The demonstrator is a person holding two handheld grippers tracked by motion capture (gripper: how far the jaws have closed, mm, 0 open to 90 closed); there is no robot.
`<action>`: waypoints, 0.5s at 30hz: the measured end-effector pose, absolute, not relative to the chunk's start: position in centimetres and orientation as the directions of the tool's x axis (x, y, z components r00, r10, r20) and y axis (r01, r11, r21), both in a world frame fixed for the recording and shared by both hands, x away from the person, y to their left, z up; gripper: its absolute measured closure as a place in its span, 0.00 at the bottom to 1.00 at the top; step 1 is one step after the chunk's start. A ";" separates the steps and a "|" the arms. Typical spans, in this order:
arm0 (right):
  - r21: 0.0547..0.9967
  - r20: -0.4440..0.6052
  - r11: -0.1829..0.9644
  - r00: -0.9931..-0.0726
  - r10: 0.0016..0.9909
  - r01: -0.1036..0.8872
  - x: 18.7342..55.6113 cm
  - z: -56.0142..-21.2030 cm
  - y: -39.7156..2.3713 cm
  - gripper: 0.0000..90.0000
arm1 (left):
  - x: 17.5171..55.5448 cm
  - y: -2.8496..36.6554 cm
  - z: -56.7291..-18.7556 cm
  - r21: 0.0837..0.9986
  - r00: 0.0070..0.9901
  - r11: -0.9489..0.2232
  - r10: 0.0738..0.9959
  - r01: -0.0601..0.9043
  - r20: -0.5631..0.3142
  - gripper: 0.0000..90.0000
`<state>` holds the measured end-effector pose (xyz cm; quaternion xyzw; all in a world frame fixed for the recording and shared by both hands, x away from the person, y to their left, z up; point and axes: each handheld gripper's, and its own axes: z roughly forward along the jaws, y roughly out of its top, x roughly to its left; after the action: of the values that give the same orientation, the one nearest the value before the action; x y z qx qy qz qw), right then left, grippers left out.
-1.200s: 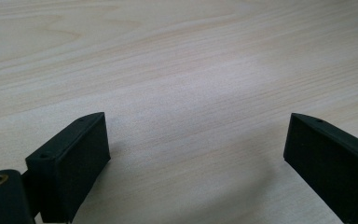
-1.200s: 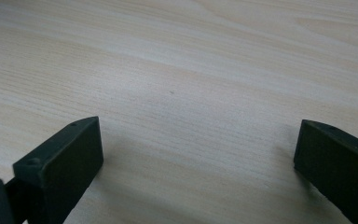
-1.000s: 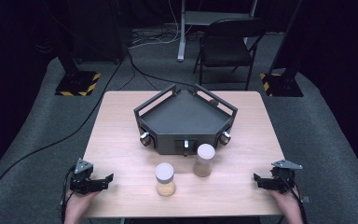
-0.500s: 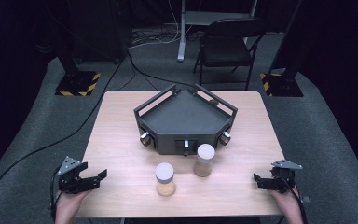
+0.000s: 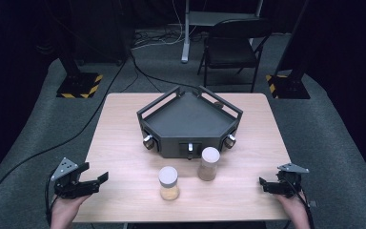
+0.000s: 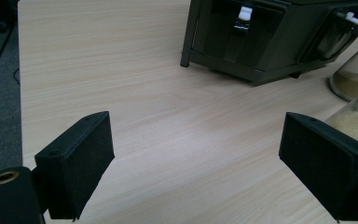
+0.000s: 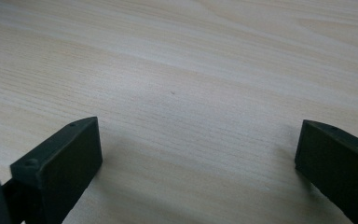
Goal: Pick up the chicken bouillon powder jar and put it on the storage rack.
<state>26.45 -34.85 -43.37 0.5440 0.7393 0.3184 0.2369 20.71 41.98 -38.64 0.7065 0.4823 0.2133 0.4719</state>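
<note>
A pale wooden worktop [image 5: 124, 124] carries a dark, angular tray-like box [image 5: 189, 119] at its centre, and two lidded jars of tan powder near the front edge: one [image 5: 209, 163] just before the box, the other [image 5: 168, 182] closer to the front. The left tongs [image 5: 95, 180] hover at the front-left corner, jaws spread and empty. The right tongs [image 5: 263, 185] sit near the front-right corner, likewise spread.

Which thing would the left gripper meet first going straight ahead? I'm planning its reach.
Probably bare table; further along, likely the dark tray's front. The jars sit off to its right side, though depth is unclear.
</note>
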 end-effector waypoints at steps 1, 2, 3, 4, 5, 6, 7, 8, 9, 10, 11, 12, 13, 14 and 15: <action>0.729 -0.004 0.206 -0.296 0.955 0.653 26.5 -43.4 -34.8 0.00 | 20.7 41.9 -38.5 0.873 0.448 -0.095 0.881 0.479 -0.150 0.11; 0.728 -0.004 0.206 -0.297 0.955 0.653 26.5 -43.4 -34.8 0.00 | 20.7 41.8 -38.4 0.873 0.453 -0.100 0.879 0.476 -0.146 0.11; 0.728 -0.004 0.206 -0.297 0.955 0.653 26.5 -43.4 -34.8 0.00 | 20.7 41.8 -38.2 0.874 0.461 -0.107 0.876 0.473 -0.142 0.11; 0.728 -0.004 0.206 -0.297 0.955 0.653 26.5 -43.4 -34.8 0.00 | 20.7 41.7 -38.1 0.876 0.467 -0.112 0.873 0.470 -0.139 0.11; 0.728 -0.004 0.206 -0.296 0.955 0.653 26.5 -43.4 -34.8 0.00 | 20.6 41.6 -38.0 0.877 0.472 -0.115 0.871 0.467 -0.136 0.11; 0.728 -0.004 0.206 -0.296 0.955 0.653 26.5 -43.4 -34.8 0.00 | 20.6 41.5 -37.8 0.878 0.477 -0.120 0.869 0.463 -0.133 0.11; 0.728 -0.004 0.206 -0.297 0.955 0.653 26.5 -43.4 -34.8 0.00 | 20.6 41.4 -37.6 0.879 0.484 -0.126 0.865 0.460 -0.129 0.11; 0.728 -0.004 0.206 -0.296 0.955 0.653 26.5 -43.4 -34.8 0.00 | 20.6 41.3 -37.5 0.879 0.489 -0.130 0.863 0.458 -0.128 0.11; 0.728 -0.004 0.206 -0.296 0.955 0.653 26.5 -43.4 -34.8 0.00 | 20.6 41.2 -37.3 0.880 0.496 -0.135 0.859 0.455 -0.125 0.11; 0.728 -0.004 0.206 -0.296 0.955 0.653 26.5 -43.4 -34.8 0.00 | 20.5 41.1 -37.2 0.881 0.500 -0.137 0.857 0.453 -0.124 0.11; 0.728 -0.004 0.206 -0.296 0.955 0.654 26.5 -43.4 -34.8 0.00 | 20.5 41.0 -37.0 0.881 0.507 -0.138 0.853 0.452 -0.126 0.11; 0.728 -0.005 0.206 -0.296 0.955 0.654 26.5 -43.4 -34.8 0.00 | 20.6 41.1 -37.0 0.883 0.519 -0.135 0.844 0.449 -0.135 0.11; 0.728 -0.005 0.206 -0.296 0.955 0.653 26.5 -43.4 -34.8 0.00 | 20.7 41.2 -37.0 0.887 0.535 -0.122 0.831 0.445 -0.154 0.11; 0.729 -0.005 0.206 -0.296 0.955 0.653 26.5 -43.4 -34.8 0.00 | 20.8 41.2 -37.0 0.889 0.545 -0.116 0.822 0.444 -0.164 0.11; 0.729 -0.005 0.206 -0.296 0.955 0.653 26.5 -43.4 -34.8 0.00 | 20.9 41.2 -37.0 0.888 0.553 -0.119 0.816 0.443 -0.167 0.11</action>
<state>26.46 -34.82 -43.37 0.5436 0.7396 0.3182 0.2371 20.85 41.20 -36.98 0.7244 0.4346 0.1857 0.5018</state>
